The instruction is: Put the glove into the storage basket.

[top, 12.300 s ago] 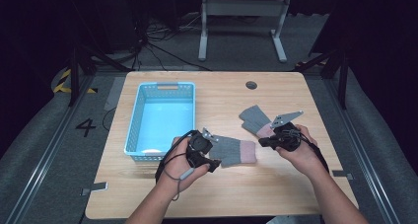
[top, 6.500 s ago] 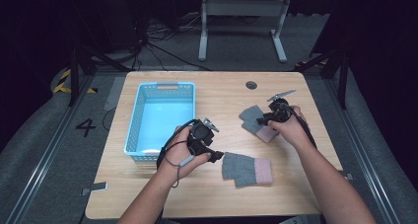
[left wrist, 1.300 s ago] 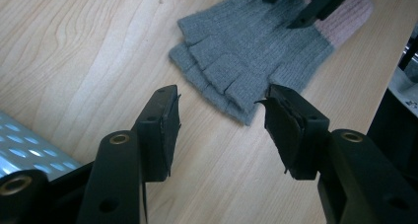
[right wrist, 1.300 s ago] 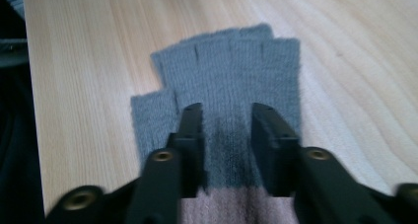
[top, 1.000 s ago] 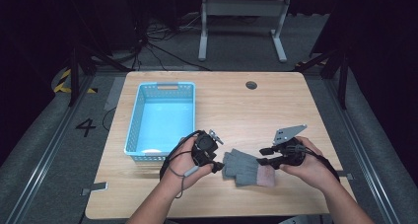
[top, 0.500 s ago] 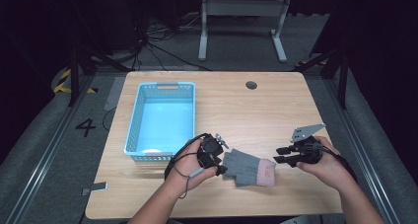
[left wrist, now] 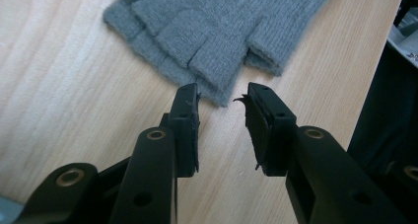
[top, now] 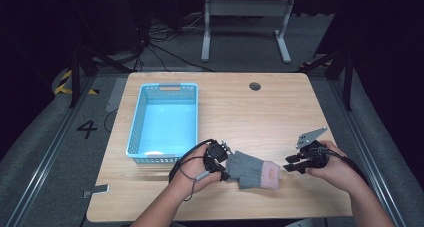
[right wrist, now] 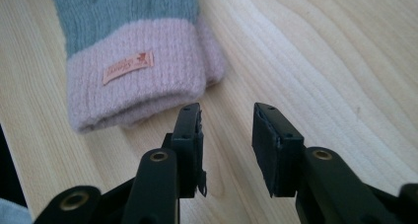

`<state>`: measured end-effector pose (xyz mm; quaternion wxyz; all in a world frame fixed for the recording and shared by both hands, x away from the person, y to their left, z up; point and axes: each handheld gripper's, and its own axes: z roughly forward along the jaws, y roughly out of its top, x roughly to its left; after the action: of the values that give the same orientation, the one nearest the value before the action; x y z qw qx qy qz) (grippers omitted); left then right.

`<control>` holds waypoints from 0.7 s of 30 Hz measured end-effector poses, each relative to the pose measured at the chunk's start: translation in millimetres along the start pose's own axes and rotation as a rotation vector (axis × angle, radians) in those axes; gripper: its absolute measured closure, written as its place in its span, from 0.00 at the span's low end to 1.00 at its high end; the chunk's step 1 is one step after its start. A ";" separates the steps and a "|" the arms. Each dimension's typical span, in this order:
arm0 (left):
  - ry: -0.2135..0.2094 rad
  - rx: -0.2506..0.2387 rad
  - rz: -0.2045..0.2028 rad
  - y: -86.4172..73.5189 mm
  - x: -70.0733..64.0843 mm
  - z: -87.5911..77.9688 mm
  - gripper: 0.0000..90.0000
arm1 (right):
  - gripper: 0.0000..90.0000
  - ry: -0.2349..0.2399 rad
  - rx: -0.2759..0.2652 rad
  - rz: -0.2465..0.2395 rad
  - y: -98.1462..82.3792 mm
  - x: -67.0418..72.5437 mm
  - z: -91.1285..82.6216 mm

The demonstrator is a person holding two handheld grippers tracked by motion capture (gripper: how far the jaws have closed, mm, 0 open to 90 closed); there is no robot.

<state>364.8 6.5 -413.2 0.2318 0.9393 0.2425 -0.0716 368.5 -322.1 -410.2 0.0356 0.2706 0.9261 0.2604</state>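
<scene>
A pair of grey knit gloves (top: 252, 169) with pink cuffs lies stacked near the table's front edge. My left gripper (top: 226, 163) sits at their finger end. In the left gripper view its jaws (left wrist: 222, 98) have just been closing and still stand apart, with the edge of a glove finger (left wrist: 217, 31) reaching between the tips and no pad pressing on it. My right gripper (top: 289, 164) is a little to the right of the pink cuff (right wrist: 143, 81). Its jaws (right wrist: 226, 110) have closed slightly and stand open over bare wood.
An empty blue plastic basket (top: 136, 127) stands on the left half of the wooden table (top: 280, 112). A round cable hole (top: 255, 86) sits near the far edge. The gloves lie close to the front edge.
My right gripper has drawn back to the right, off the pink cuff. The left gripper has sunk a little at the gloves' finger end, its jaws narrower.
</scene>
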 end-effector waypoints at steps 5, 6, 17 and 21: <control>-0.010 0.024 0.010 -0.7 2.2 6.6 0.75 | 0.70 0.012 0.015 -0.005 1.9 3.1 5.9; -0.014 0.030 0.010 -0.7 2.6 7.5 0.75 | 0.71 0.015 0.017 -0.008 2.0 3.3 6.7; -0.016 0.041 0.026 2.4 4.2 19.9 0.78 | 0.70 0.031 0.017 -0.020 4.2 4.9 18.1; -0.020 0.050 0.040 4.0 1.7 23.4 0.81 | 0.71 0.026 0.024 -0.012 4.8 6.0 19.1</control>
<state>367.7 -6.9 -432.7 0.2122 0.9487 0.2193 -0.0823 369.6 -306.7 -423.8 0.0217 0.2618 0.9313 0.2525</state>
